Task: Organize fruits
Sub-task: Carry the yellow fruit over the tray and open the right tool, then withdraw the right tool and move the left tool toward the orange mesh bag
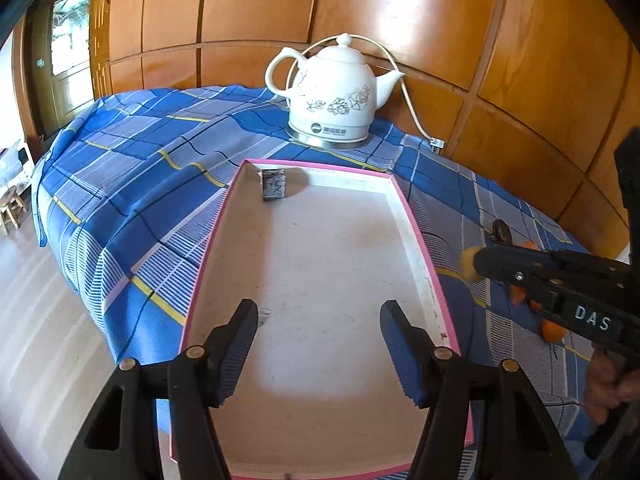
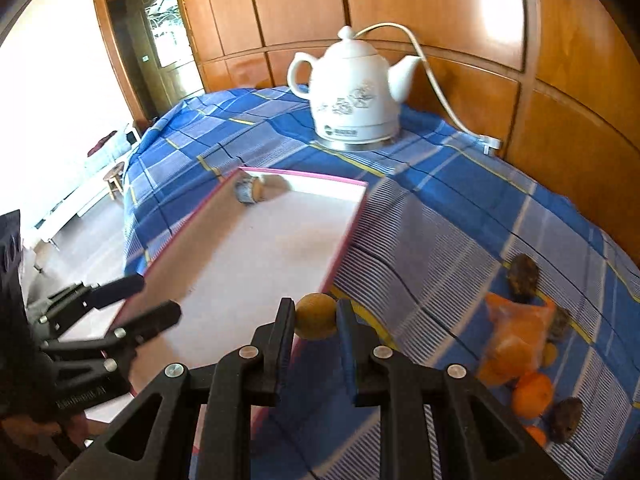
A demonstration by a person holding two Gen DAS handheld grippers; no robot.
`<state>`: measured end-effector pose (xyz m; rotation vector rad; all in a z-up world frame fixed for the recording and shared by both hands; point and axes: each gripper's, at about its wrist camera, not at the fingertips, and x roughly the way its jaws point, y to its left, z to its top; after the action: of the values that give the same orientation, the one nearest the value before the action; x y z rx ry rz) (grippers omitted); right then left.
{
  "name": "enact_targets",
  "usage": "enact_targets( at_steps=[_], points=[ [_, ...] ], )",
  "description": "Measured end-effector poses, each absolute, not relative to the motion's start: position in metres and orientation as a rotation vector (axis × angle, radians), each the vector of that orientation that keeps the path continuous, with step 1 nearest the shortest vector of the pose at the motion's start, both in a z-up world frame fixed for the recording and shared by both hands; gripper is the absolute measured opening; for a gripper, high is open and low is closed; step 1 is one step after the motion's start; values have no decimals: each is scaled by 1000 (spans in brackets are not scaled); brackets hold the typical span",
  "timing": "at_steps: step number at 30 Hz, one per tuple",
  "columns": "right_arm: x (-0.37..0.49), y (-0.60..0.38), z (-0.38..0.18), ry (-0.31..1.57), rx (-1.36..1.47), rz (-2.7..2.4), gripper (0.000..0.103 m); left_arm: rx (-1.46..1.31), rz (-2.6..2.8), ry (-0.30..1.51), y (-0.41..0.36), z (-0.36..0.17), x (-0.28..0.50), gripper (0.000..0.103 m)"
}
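Checked blue cloth covers the counter before wood panelling; right gripper clamps a small yellow fruit, left gripper gapes empty over the pink-rimmed tray.

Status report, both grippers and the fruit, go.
Right gripper shut on small yellow fruit, at pink tray edge. Left gripper open, empty, over tray. Small block in tray's far corner.

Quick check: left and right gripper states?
Left gripper: open, holding nothing.
Right gripper: closed on a small yellow fruit.
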<state>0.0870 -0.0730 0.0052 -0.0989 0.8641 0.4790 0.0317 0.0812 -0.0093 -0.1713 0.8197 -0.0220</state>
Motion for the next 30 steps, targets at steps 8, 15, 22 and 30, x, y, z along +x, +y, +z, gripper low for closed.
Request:
enact_targets(
  at_steps=[8, 15, 22, 30],
  points=[
    [121, -36, -6, 898, -106, 492, 21, -202, 10, 828, 94, -14, 37, 64],
    [153, -14, -19, 922, -131, 456, 22, -203, 15, 833, 97, -17, 39, 64],
    [155, -16, -25, 927, -125, 431, 26, -200, 20, 837, 99, -19, 41, 64],
    [127, -46, -8, 873, -77, 403, 26, -184, 0, 824, 91, -14, 37, 64]
  ],
)
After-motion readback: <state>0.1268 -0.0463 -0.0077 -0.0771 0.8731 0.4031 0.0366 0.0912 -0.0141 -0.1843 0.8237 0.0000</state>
